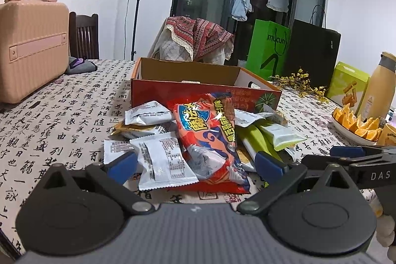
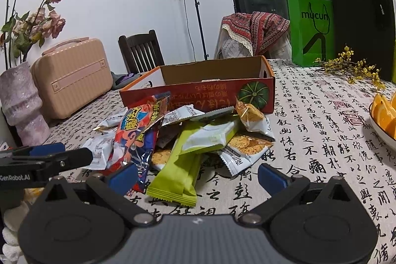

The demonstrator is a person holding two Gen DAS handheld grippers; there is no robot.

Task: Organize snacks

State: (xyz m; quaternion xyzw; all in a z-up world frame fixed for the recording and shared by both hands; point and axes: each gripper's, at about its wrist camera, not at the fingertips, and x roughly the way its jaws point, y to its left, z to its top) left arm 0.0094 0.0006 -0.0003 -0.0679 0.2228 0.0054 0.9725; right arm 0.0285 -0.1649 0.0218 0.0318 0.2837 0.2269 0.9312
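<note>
A pile of snack packets lies on the table in front of an open red cardboard box (image 1: 205, 90), which also shows in the right wrist view (image 2: 198, 90). A large red chip bag (image 1: 210, 140) lies on top of the pile, with white packets (image 1: 163, 162) to its left and green packets (image 1: 274, 135) to its right. In the right wrist view the red bag (image 2: 138, 130) is at left, a long green packet (image 2: 178, 172) is nearest, and cracker packets (image 2: 247, 147) lie at right. My left gripper (image 1: 196, 165) is open just short of the pile. My right gripper (image 2: 198, 176) is open around the near end of the green packet.
A pink case (image 1: 32, 51) stands at the far left. A plate of orange slices (image 1: 356, 125) and a yellow bottle (image 1: 378, 88) are at right. A green bag (image 2: 309, 31), yellow flowers (image 2: 351, 68) and a pink vase (image 2: 22, 105) stand around the table.
</note>
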